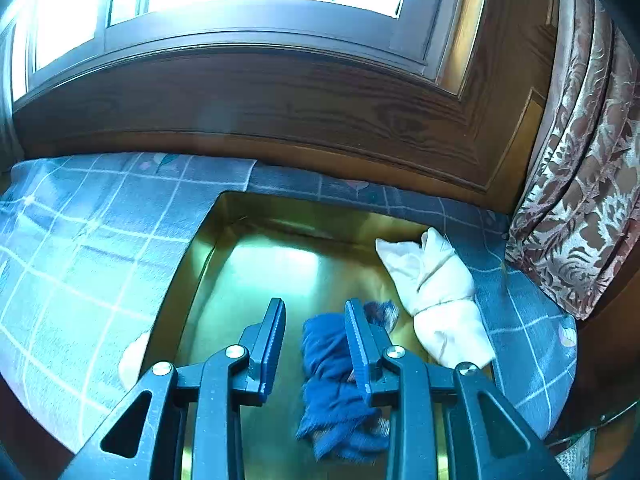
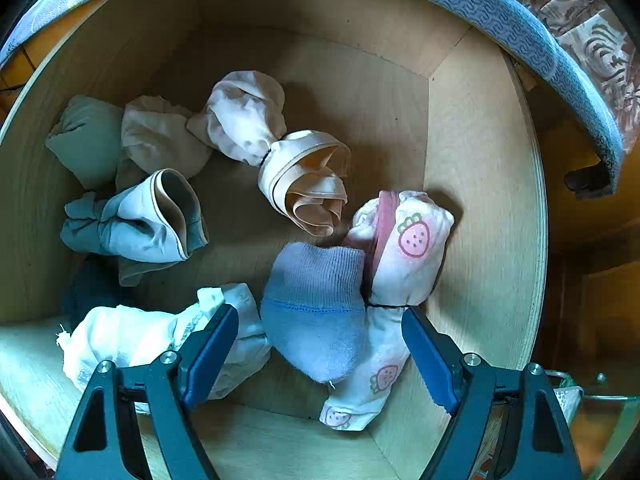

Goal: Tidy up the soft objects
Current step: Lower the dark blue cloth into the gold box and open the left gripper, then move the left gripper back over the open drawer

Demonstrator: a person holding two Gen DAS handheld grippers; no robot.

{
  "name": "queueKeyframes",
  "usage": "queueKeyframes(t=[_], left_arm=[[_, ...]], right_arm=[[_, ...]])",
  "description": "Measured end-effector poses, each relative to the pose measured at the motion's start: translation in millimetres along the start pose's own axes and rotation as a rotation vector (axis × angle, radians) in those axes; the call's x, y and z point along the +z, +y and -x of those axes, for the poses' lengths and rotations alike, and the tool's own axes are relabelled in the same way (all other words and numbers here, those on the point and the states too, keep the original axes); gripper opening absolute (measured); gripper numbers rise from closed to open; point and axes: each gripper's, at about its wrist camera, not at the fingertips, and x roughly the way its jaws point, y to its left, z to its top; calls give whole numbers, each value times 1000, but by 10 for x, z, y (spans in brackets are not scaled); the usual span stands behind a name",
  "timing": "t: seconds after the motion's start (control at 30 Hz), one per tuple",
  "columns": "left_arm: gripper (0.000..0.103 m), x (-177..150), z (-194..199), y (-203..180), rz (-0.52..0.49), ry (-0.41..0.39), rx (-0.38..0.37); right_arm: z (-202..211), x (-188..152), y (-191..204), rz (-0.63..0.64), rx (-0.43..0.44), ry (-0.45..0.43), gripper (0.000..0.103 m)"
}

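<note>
In the left wrist view, a rolled dark blue sock (image 1: pixel 328 364) lies in a shiny gold tray (image 1: pixel 280 264), partly behind the right finger of my left gripper (image 1: pixel 315 304). Its jaws stand apart with nothing between them. A tied white bundle (image 1: pixel 440 296) rests on the tray's right rim. In the right wrist view, my right gripper (image 2: pixel 320 314) hangs wide open over a wooden drawer (image 2: pixel 480 200). A lavender-blue sock (image 2: pixel 316 304) lies below, between the fingers, untouched. A strawberry-print sock bundle (image 2: pixel 412 256) leans beside it, and a white lacy bundle (image 2: pixel 132 340) lies by the left finger.
The drawer also holds a peach rolled garment (image 2: pixel 308 184), a white bundle (image 2: pixel 244 116), a grey-blue roll (image 2: pixel 140 224) and a green roll (image 2: pixel 86 140). A blue checked blanket (image 1: pixel 92 240) surrounds the tray. A wooden window sill (image 1: pixel 260 100) and a patterned curtain (image 1: pixel 580 200) stand behind.
</note>
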Motion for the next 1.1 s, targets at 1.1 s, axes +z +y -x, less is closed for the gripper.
queueKeyframes(t=[1.1], left_arm=[[30, -1488, 886, 646, 27, -1, -9]], right_arm=[[60, 94, -108, -91, 85, -6, 89]])
